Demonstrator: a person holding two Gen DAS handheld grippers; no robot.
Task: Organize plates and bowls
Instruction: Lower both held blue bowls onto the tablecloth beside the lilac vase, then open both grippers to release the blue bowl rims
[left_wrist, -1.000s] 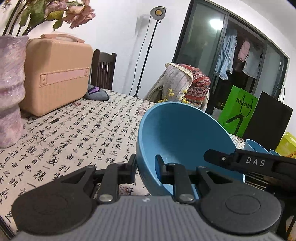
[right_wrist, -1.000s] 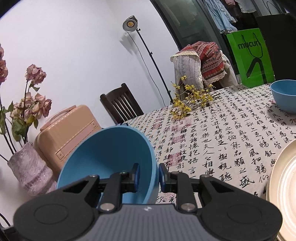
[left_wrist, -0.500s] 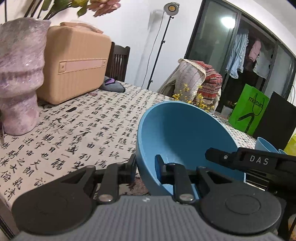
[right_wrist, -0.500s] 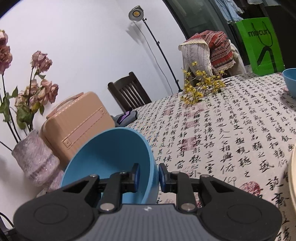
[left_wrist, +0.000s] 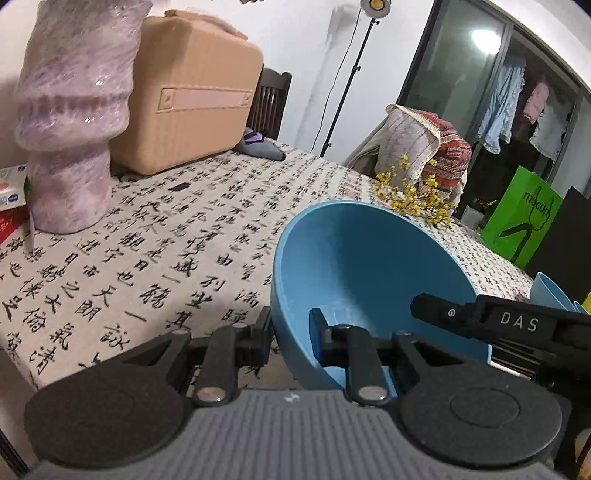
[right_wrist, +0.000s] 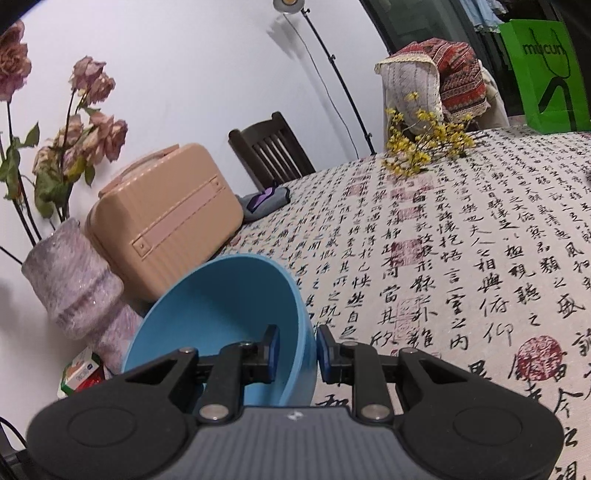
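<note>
A blue bowl (left_wrist: 369, 273) is held tilted above the calligraphy-print tablecloth (left_wrist: 147, 258). My left gripper (left_wrist: 291, 332) is shut on its left rim. My right gripper (right_wrist: 295, 349) is shut on the opposite rim of the same bowl (right_wrist: 229, 310); its body, marked DAS, shows at the right of the left wrist view (left_wrist: 517, 325). A second blue bowl (left_wrist: 550, 291) sits at the far right edge of the table.
A purple vase (left_wrist: 74, 122) with dried roses, a peach suitcase (left_wrist: 192, 96) and a small box (right_wrist: 79, 373) stand at the table's left end. Yellow flower sprigs (right_wrist: 424, 147) lie at the far edge. A chair (right_wrist: 269, 151), lamp stand and green bag (left_wrist: 521, 218) lie beyond.
Both grippers have carried the bowl left and lower, closer to the vase and suitcase. The cream plate and far bowl have left the right wrist view.
</note>
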